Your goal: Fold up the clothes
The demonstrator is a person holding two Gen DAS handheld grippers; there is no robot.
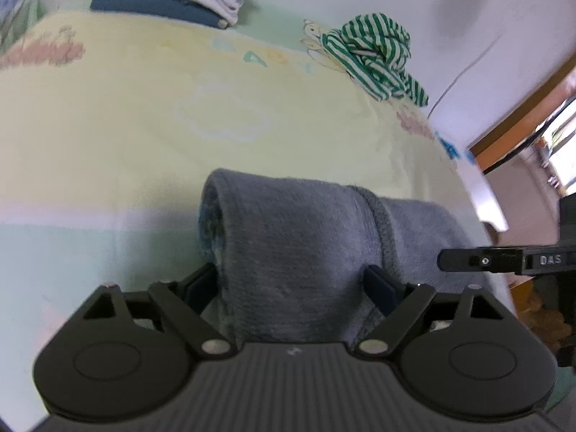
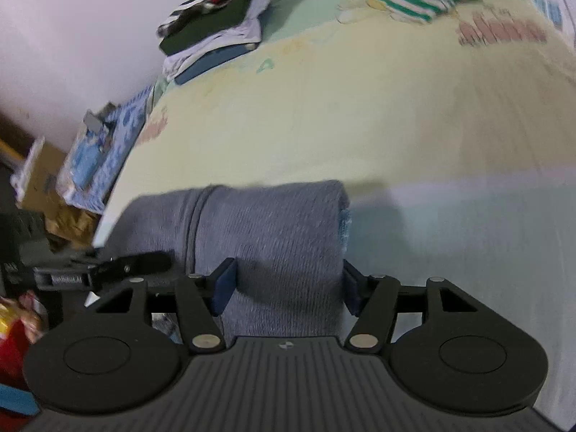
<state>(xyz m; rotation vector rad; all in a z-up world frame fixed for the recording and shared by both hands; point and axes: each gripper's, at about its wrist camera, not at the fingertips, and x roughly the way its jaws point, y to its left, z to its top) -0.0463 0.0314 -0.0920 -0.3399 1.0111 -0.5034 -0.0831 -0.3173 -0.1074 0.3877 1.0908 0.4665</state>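
The left gripper [image 1: 291,284] has its fingers spread, one on each side of the folded grey garment [image 1: 298,237], without pinching it. The right gripper [image 2: 288,284] stands the same, fingers apart around the garment's other end. The garment lies on the near edge of the bed [image 1: 126,118]. Farther away are a striped garment [image 1: 374,54] and a stack of folded clothes [image 2: 216,25].
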